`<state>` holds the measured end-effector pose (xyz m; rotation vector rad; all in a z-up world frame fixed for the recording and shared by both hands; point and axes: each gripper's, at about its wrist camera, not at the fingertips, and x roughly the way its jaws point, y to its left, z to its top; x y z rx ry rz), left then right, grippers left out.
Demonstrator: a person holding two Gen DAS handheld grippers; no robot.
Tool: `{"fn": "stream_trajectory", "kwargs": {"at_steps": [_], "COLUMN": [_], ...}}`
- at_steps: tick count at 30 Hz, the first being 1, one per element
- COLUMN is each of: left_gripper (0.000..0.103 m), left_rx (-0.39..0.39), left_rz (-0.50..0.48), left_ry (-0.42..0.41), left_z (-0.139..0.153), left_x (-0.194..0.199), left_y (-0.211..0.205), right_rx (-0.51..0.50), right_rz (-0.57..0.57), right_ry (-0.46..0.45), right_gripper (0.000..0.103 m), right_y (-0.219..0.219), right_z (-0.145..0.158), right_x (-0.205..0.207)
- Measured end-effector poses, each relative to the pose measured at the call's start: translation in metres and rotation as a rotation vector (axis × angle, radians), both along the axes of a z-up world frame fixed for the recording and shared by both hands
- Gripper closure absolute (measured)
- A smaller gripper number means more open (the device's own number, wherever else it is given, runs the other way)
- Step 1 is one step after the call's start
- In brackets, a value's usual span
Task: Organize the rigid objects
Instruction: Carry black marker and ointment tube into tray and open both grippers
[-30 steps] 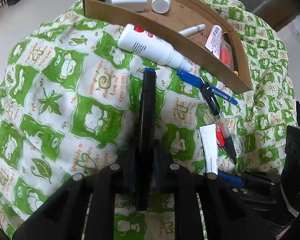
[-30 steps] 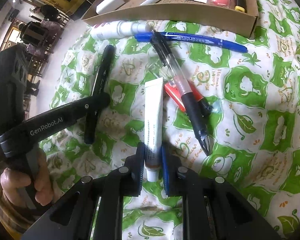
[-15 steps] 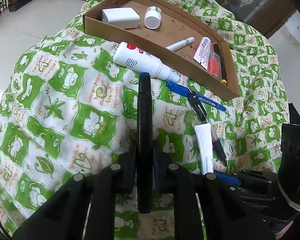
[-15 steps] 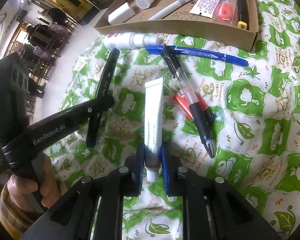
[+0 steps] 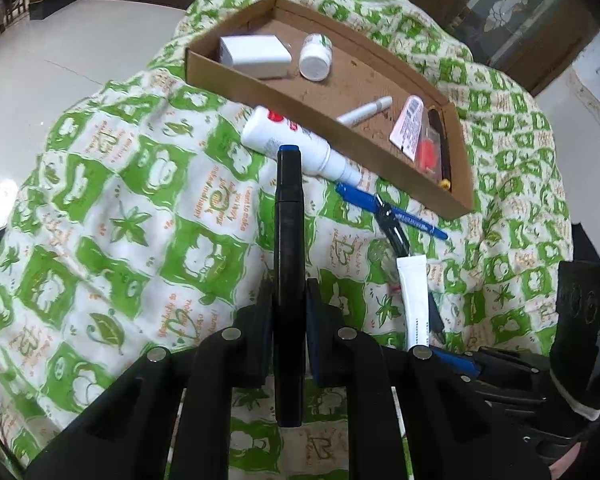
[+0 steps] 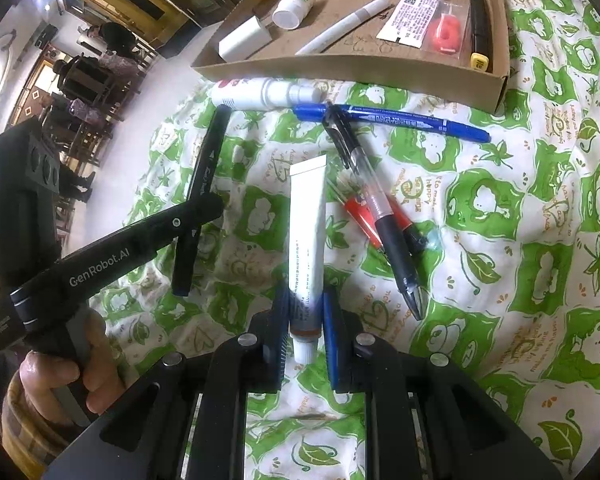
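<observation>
Marker: long black cylindrical marker with a blue end (image 5: 289, 240), clamped between my left gripper (image 5: 288, 312) jaws, tip pointing at 12 over the green-and-white patterned cloth (image 5: 100, 208). My right gripper (image 6: 305, 320) jaws are clamped on a white squeeze tube with a brown band (image 6: 307, 240), cap end toward me. Shallow brown cardboard tray (image 6: 340, 65) sits at 12, holding small items. Tube's cap is partly hidden between the pads; its print is too small to read. Marker's lower end is blocked by my left fingers.

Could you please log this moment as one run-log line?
left gripper: shut on marker | right gripper: shut on tube | box: ahead
</observation>
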<state>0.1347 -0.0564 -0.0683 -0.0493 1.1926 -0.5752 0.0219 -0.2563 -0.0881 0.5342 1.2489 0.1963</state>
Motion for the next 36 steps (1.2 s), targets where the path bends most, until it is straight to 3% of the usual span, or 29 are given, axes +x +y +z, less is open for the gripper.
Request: {"fn": "stream_trajectory", "kwargs": {"at_steps": [21, 36], "left_gripper": [0.091, 0.091], "left_rx": [-0.046, -0.019], "left_rz": [0.157, 0.135], "left_ry": [-0.108, -0.136], "left_z": [0.087, 0.094], "left_x": [-0.024, -0.032], "left_y": [0.074, 0.076], "right_rx": [-0.027, -0.048], "right_rz": [-0.011, -0.026], "right_ry": [-0.013, -0.039], "right_gripper": [0.089, 0.089], "right_y": [-0.003, -0.007], "right_z": [0.004, 0.012], "right_x": [-0.010, -0.011]}}
